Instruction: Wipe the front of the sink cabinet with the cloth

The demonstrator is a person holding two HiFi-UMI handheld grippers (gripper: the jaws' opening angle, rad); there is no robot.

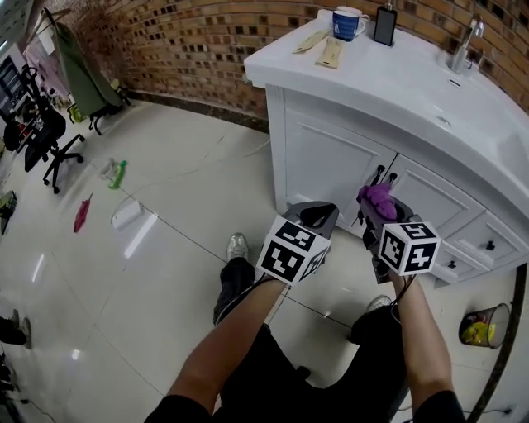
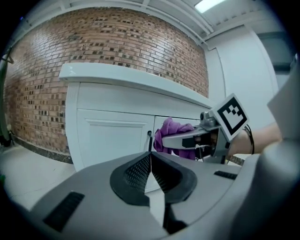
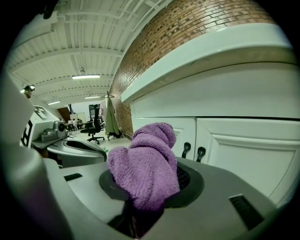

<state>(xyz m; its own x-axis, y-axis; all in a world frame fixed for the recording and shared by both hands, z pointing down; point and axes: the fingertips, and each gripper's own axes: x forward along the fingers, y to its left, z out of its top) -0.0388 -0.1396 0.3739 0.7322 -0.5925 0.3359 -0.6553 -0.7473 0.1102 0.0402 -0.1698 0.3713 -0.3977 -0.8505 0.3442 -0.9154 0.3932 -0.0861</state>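
Far left on the pale tiled floor (image 1: 173,198) stands a black office chair (image 1: 48,142), with a green garment (image 1: 83,70) hanging on a rack beyond it near the brick wall (image 1: 190,41). Nearer lie three scattered bits: a green one (image 1: 120,173), a red one (image 1: 83,213) and a white one (image 1: 126,213). None of them lies in the way of the cabinet.

The left gripper (image 1: 316,215) hangs level just short of the white sink cabinet (image 1: 326,157). Its fingers are pressed together, with nothing between them.

On the cabinet's white bench (image 1: 397,83), toward the far left corner, lie two tan flat pieces (image 1: 322,48). Right of them are a blue mug (image 1: 347,22), whose inside cannot be seen, and a dark phone (image 1: 385,25) standing upright. A chrome tap (image 1: 465,41) stands further right.

The right gripper (image 1: 376,211), just beside the left one, has its fingers clamped on a bunched purple cloth (image 1: 376,197). The cloth sticks out toward the cabinet front, close to the pair of black door handles (image 3: 193,151); whether it touches the door cannot be told.

At the near right, on the floor, a mesh wastebasket (image 1: 496,318) holds something yellow.
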